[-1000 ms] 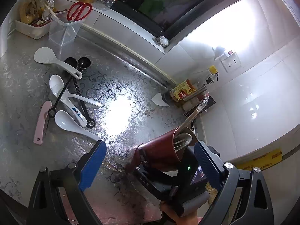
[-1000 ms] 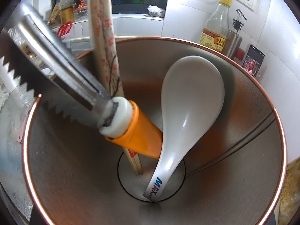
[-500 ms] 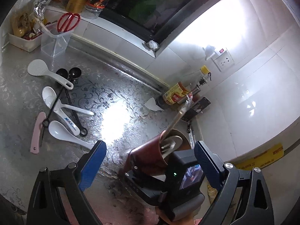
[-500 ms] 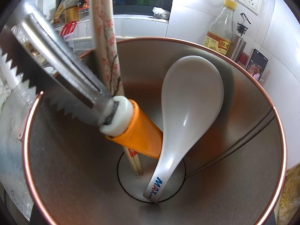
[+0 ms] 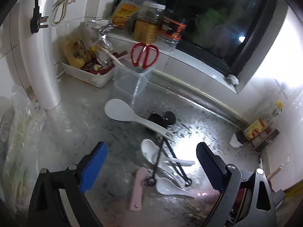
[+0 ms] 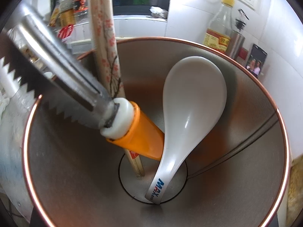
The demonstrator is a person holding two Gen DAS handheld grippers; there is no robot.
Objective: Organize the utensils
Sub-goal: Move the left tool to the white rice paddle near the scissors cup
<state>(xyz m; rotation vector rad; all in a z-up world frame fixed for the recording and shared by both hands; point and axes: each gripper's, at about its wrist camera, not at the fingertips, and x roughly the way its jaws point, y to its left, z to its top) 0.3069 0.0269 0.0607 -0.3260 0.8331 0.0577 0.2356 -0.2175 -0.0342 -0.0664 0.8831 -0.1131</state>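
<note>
My left gripper hangs with jaws spread and empty over the loose white spoons beside the pink knife on the bench: hard, glossy, slippery, chip-prone, best pinched mid-handle; right jaws' state unseen, cup fills view.

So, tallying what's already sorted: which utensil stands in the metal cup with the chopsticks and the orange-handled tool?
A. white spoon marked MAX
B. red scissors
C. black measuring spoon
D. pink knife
A: the white spoon marked MAX stands handle-down inside the metal cup, beside the chopsticks and orange-handled tool.
</note>
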